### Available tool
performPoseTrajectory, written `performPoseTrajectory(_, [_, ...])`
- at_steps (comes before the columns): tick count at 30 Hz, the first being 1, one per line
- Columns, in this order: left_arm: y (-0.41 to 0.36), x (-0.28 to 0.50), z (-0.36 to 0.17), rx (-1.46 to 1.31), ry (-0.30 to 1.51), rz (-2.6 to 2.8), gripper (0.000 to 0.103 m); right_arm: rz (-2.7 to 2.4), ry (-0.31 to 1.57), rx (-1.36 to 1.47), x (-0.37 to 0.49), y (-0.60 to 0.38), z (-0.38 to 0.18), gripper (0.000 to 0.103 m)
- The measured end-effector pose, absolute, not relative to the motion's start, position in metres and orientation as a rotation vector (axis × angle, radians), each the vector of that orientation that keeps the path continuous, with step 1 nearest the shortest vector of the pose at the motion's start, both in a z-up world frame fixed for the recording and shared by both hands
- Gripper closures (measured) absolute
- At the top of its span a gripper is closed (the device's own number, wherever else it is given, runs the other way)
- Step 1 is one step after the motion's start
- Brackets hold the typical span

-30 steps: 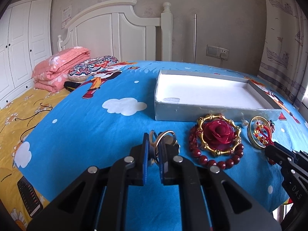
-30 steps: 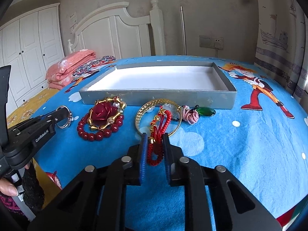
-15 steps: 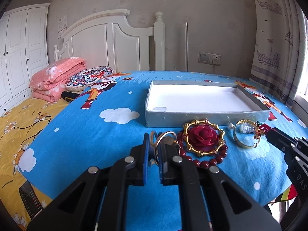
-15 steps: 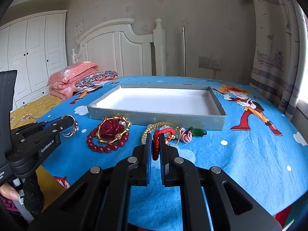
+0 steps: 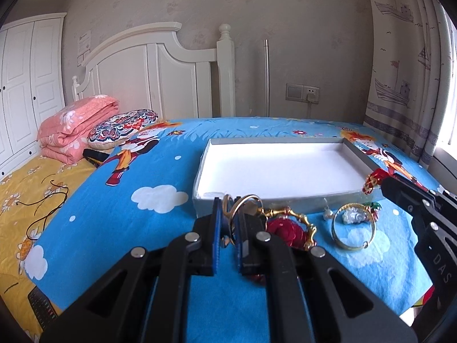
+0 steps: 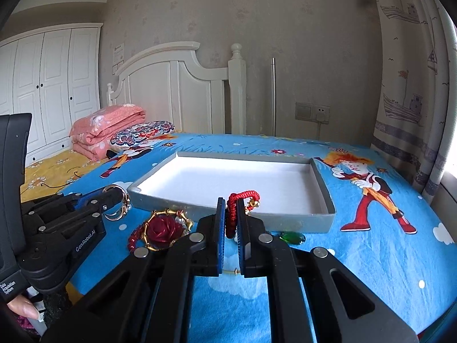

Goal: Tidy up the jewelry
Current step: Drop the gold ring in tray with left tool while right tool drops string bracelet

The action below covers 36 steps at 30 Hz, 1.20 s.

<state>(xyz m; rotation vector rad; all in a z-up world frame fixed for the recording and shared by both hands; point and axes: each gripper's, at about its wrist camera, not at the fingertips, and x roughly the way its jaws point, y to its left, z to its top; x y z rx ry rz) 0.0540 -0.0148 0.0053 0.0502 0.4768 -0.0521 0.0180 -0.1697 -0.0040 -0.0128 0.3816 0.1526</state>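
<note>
A shallow grey tray (image 5: 288, 197) with a white floor lies on the blue bedspread; it also shows in the right wrist view (image 6: 322, 183). My left gripper (image 5: 228, 220) is shut on a set of thin metal bangles (image 5: 244, 203), held above the bed just before the tray's near left corner. My right gripper (image 6: 231, 214) is shut on a red cord bracelet (image 6: 242, 197) with gold beads, lifted before the tray's near wall. On the bed remain a red rose with a gold bamboo bangle (image 5: 285, 228), a gold bangle (image 5: 354, 228) and a green stone (image 6: 291, 237).
A folded pink quilt (image 5: 74, 125) and a patterned pillow (image 5: 122, 128) lie at the head of the bed by the white headboard (image 5: 154, 71). A curtain (image 5: 405, 71) hangs at the right. The bed's near edge is close below the jewelry.
Both grippers have risen and moved toward the tray, each carrying its piece. The red cord bracelet has lifted off the gold bangle.
</note>
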Motion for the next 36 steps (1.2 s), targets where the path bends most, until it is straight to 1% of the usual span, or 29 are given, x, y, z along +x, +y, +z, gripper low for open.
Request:
performPoseTrajectory(8, [-0.028, 0.103, 0.029, 0.056, 0.513, -0.061, 0.094, 0.148, 0.408, -0.021, 0.058, -0.17, 0.012, 0.095])
performPoseTrajectory(13, [-0.036, 0.144, 0.034, 0.046, 0.583, -0.07, 0.094, 0.133, 0.482, 0.011, 0.101, -0.182, 0.014, 0.095])
performPoseTrajectory(20, [-0.043, 0.191, 0.024, 0.028, 0.66, -0.06, 0.094, 0.079, 0.515, 0.014, 0.149, -0.191, 0.016, 0.095])
performPoseTrajectory(26, [-0.043, 0.211, 0.013, 0.039, 0.689, -0.04, 0.094, 0.054, 0.543, 0.009, 0.172, -0.197, 0.012, 0.095])
performPoseTrajectory(31, [-0.04, 0.227, 0.004, 0.038, 0.749, -0.056, 0.093, 0.053, 0.607, 0.0, 0.189, -0.195, 0.003, 0.094])
performPoseTrajectory(32, [-0.04, 0.229, 0.003, 0.032, 0.76, -0.061, 0.091, 0.048, 0.619, -0.007, 0.192, -0.194, 0.002, 0.093])
performPoseTrajectory(33, [-0.039, 0.231, 0.002, 0.028, 0.768, -0.056, 0.084, 0.039, 0.622, -0.01, 0.193, -0.194, 0.001, 0.091])
performPoseTrajectory(34, [-0.038, 0.231, 0.002, 0.024, 0.769, -0.051, 0.08, 0.036, 0.622, -0.007, 0.193, -0.195, 0.0, 0.088])
performPoseTrajectory(35, [-0.037, 0.23, 0.002, 0.02, 0.763, -0.046, 0.071, 0.038, 0.625, -0.002, 0.192, -0.196, 0.0, 0.086])
performPoseTrajectory(36, [-0.035, 0.229, 0.003, 0.021, 0.757, -0.042, 0.058, 0.036, 0.629, 0.001, 0.192, -0.197, 0.0, 0.077])
